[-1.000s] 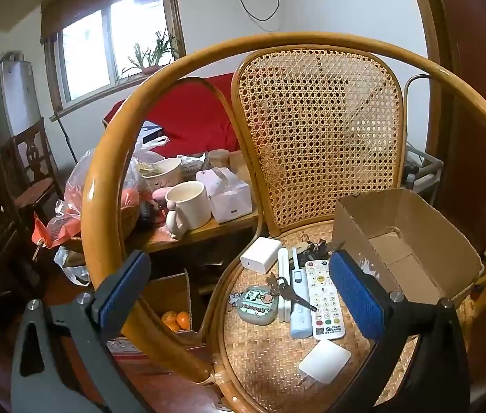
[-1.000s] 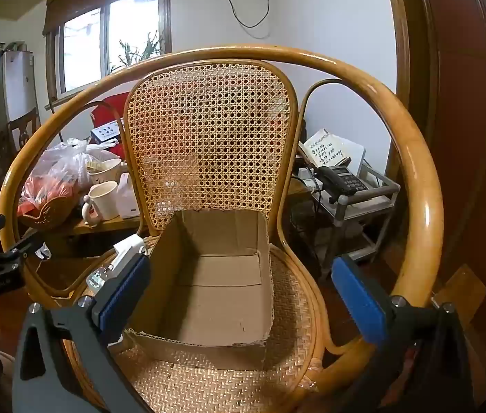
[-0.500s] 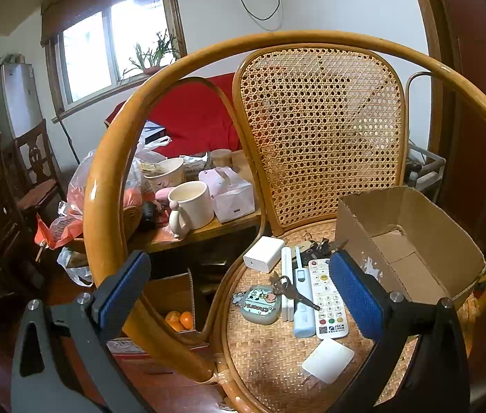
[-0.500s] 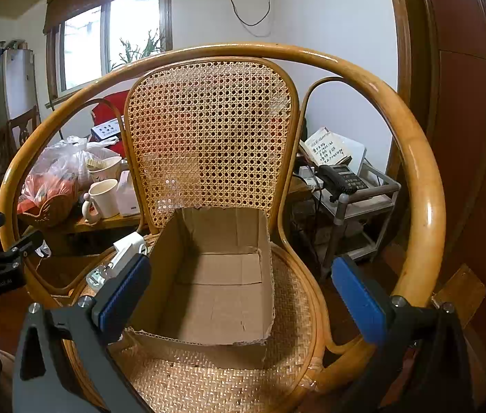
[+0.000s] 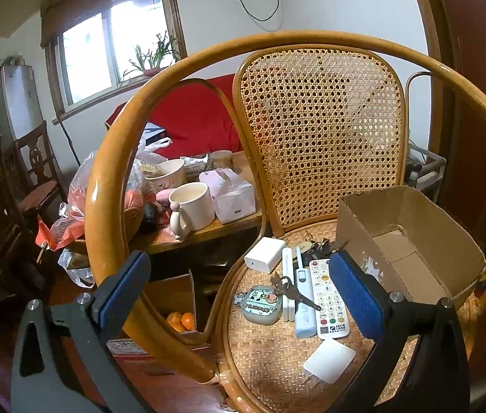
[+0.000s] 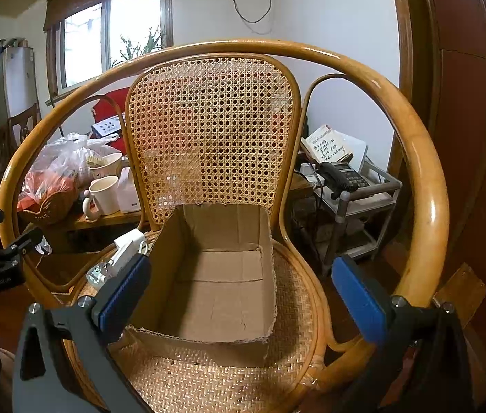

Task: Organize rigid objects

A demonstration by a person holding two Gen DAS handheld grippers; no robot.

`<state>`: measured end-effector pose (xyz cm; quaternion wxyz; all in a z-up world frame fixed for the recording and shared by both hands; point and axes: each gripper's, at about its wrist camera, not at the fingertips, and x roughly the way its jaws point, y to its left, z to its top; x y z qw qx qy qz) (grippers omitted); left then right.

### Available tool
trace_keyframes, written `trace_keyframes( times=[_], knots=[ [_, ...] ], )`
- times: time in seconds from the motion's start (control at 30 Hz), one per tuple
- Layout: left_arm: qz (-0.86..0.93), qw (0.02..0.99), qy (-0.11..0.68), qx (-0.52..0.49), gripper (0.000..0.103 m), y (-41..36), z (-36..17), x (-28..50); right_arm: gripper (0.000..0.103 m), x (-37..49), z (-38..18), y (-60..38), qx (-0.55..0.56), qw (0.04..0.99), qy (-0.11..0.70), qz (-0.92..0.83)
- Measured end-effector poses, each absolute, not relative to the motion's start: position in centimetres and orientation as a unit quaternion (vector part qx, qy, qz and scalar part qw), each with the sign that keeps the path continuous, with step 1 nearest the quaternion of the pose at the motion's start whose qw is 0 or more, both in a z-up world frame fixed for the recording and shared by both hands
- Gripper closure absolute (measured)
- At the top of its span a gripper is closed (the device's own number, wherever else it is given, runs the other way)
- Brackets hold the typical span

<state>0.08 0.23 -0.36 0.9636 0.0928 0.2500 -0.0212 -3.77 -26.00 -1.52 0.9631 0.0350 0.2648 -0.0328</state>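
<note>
On the rattan chair seat lie a white charger block, a white remote, a light blue stick device, keys, a green cartoon tag, a dark key bunch and a white plug adapter. An empty cardboard box stands on the seat's right side; it also shows in the right wrist view. My left gripper is open and empty above the seat's left edge. My right gripper is open and empty in front of the box.
The chair's curved arm rail arches close around the seat. A side table at left carries a cream mug, tissue box and bags. A metal cart with a phone stands right of the chair. A wooden door is at far right.
The left view has shifted slightly, so the chair and its objects sit a little further right and lower. Both grippers stay open; nothing on the seat has moved.
</note>
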Motion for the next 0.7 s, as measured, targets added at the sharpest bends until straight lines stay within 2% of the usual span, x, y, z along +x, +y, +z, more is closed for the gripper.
trace_keyframes(
  times=[0.7],
  knots=[
    [-0.020, 0.963, 0.253, 0.096, 0.000, 0.14, -0.36, 0.07, 0.000, -3.83, -1.38, -26.25, 0.035, 0.962, 0.267, -0.036]
  ],
)
